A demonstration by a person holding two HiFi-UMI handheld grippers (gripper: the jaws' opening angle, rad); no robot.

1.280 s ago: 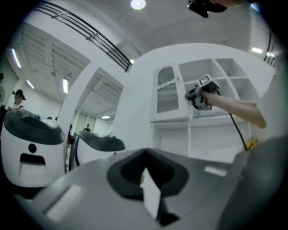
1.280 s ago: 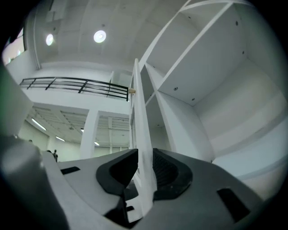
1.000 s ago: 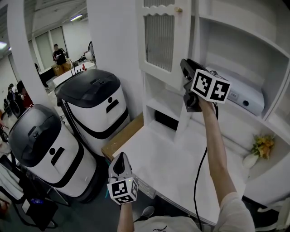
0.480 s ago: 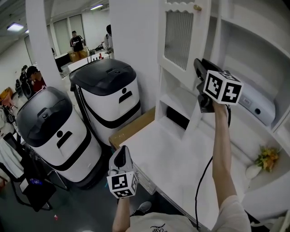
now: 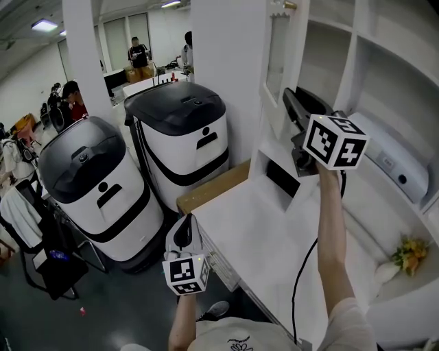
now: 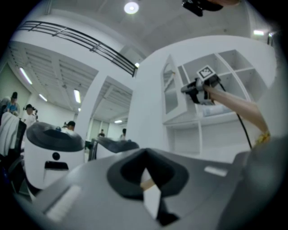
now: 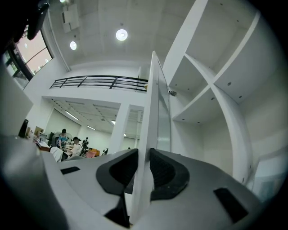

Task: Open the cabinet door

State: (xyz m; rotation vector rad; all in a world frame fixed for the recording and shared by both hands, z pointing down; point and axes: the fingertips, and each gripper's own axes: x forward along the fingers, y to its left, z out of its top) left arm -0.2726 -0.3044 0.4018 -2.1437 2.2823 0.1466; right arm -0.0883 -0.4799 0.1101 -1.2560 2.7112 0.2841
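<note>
The white cabinet door with its ribbed glass pane stands swung out from the shelf unit, nearly edge-on in the head view, its small knob at the top. My right gripper is raised and closed on the door's free edge. In the right gripper view the door's edge runs straight up between the two dark pads of the right gripper. Those jaws have just been opening slightly, with the door still between them. My left gripper hangs low by the table's corner, shut and empty, and is seen again in its own view.
Two white-and-black round-topped machines stand on the floor to the left. A white table lies below the shelves, with a brown board at its far-left edge. A white device and yellow flowers sit on shelves. People stand far behind.
The door has swung further out from the cabinet, from facing me to nearly edge-on. My right gripper moved left with it. The left gripper shifted only slightly.
</note>
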